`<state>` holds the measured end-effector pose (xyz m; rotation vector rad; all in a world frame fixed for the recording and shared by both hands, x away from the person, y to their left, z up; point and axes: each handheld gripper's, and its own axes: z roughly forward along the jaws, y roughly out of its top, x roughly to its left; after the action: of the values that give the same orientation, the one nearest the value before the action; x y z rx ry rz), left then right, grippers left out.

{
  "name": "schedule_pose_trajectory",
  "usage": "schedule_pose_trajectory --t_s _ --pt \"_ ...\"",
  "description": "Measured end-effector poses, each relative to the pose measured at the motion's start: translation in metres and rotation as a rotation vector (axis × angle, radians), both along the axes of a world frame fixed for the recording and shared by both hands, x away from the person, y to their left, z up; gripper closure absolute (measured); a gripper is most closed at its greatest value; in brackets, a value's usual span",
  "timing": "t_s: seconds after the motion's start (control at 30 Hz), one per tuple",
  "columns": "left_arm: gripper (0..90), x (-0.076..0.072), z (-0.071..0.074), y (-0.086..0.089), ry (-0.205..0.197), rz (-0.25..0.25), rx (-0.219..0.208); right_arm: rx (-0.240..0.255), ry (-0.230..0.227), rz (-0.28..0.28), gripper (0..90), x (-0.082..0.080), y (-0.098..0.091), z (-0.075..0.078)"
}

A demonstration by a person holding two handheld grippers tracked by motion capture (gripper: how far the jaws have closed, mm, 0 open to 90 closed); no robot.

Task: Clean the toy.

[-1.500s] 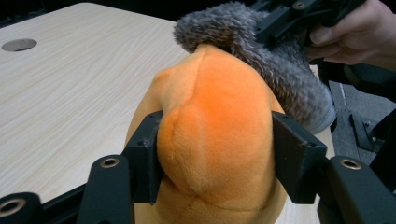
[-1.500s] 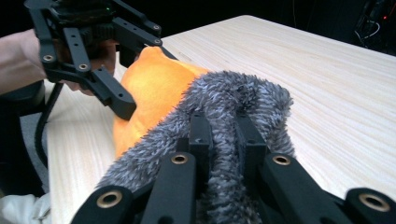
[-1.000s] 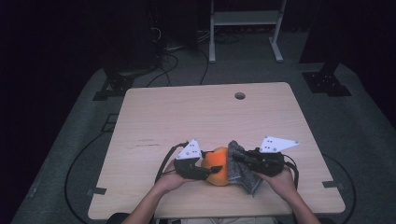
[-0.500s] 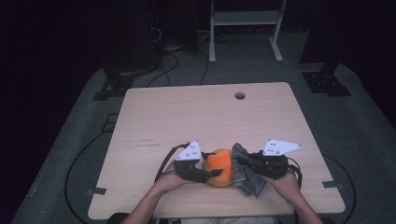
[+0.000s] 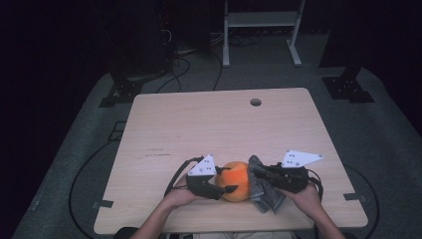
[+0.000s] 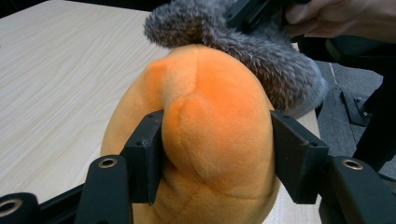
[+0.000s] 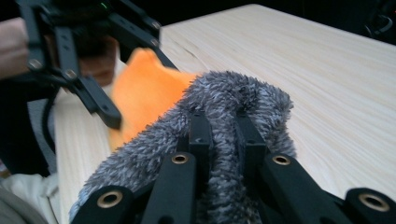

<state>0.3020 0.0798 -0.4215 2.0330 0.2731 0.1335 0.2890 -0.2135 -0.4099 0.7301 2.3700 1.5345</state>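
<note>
Near the front edge of the light wooden table (image 5: 199,124), an orange plush toy (image 5: 237,180) with a grey furry part (image 5: 263,191) sits between the person's two hands. The left tongs (image 5: 225,185) come in from the left and grasp the orange body: in the left gripper view the two black pads press into the plush (image 6: 205,140) from either side, denting it, and the jaws have just eased very slightly while the toy remains clamped between them. The right tongs (image 5: 259,173) come in from the right and are clenched on the grey furry part, which bunches up around the narrow jaws in the right gripper view (image 7: 224,135) and drapes down both sides of them. The grey fur (image 6: 261,51) lies against the top and far side of the orange body, touching it. The left hand (image 5: 180,196) and right hand (image 5: 304,195) hold the tools low over the table, with a white three-cornered plate (image 5: 300,158) on top of the right one.
</note>
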Motion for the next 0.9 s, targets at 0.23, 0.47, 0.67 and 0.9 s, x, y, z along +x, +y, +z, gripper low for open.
schedule_pose_trajectory --t_s 0.23,0.47,0.67,0.9 --pt "40.5 -0.004 -0.001 -0.005 -0.012 -0.032 0.012 0.066 0.001 0.038 79.5 -0.007 0.0 0.013" --pt "40.3 -0.004 -0.003 -0.004 -0.002 -0.04 0.007 0.025 0.017 0.019 79.6 0.0 0.001 0.004" --pt "39.3 -0.005 -0.003 -0.007 -0.011 -0.039 0.009 0.052 0.023 0.012 79.5 -0.005 -0.004 0.008" --pt "25.8 0.0 0.006 0.002 0.029 -0.073 -0.035 0.032 0.013 0.05 79.6 -0.003 0.008 0.007"
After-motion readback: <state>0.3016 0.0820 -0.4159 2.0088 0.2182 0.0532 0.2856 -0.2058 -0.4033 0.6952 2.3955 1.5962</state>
